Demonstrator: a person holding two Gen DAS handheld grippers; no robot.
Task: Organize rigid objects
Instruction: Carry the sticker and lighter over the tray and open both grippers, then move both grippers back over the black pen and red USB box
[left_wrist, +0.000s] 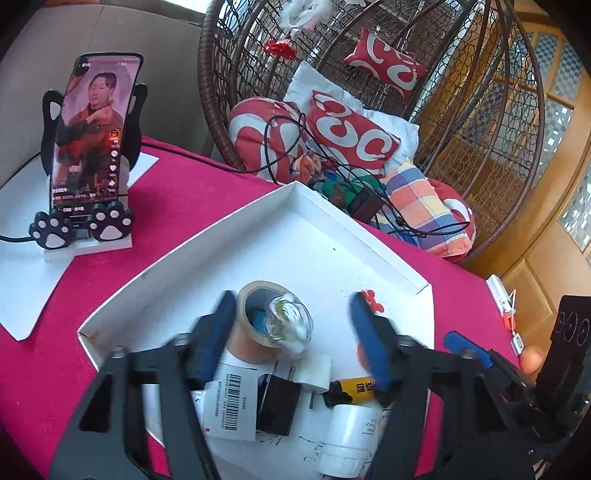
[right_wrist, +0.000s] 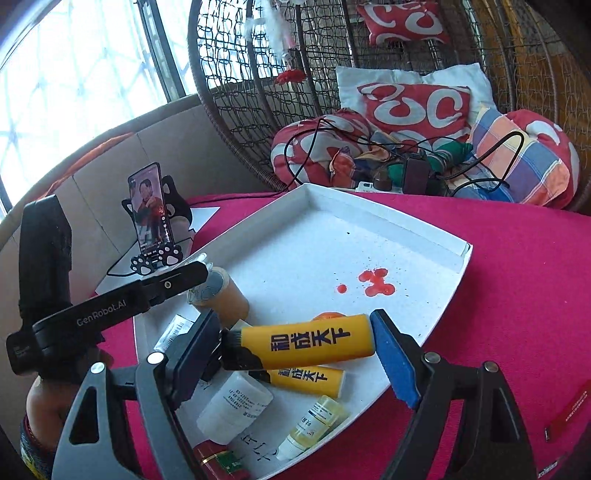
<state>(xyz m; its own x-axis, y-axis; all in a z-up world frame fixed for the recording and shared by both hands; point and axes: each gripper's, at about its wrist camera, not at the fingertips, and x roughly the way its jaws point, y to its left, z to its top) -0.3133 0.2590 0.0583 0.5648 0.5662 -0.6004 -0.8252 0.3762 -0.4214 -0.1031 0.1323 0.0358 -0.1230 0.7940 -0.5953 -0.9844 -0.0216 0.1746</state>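
A white tray (left_wrist: 207, 236) lies on the pink table; it also shows in the right wrist view (right_wrist: 424, 236). My left gripper (left_wrist: 291, 321) is open above the tray; a small clear glass bottle (left_wrist: 290, 321), blurred, lies between its fingers on a roll of tan tape (left_wrist: 247, 332). My right gripper (right_wrist: 295, 339) is shut on a yellow lighter (right_wrist: 314, 341) and holds it end to end above the tray. Below lie a second yellow lighter (right_wrist: 306, 378), a white bottle (right_wrist: 232, 410), a small yellow-liquid bottle (right_wrist: 314, 424), a black plug (left_wrist: 275, 402) and a white plug (left_wrist: 314, 373).
A phone (left_wrist: 92, 129) stands in a black paw-print holder at the table's left. A wicker hanging chair (left_wrist: 369, 110) with cushions and cables is behind the table. Red stains (right_wrist: 376, 284) mark the tray floor. A red lighter (right_wrist: 218, 461) lies at the tray's near edge.
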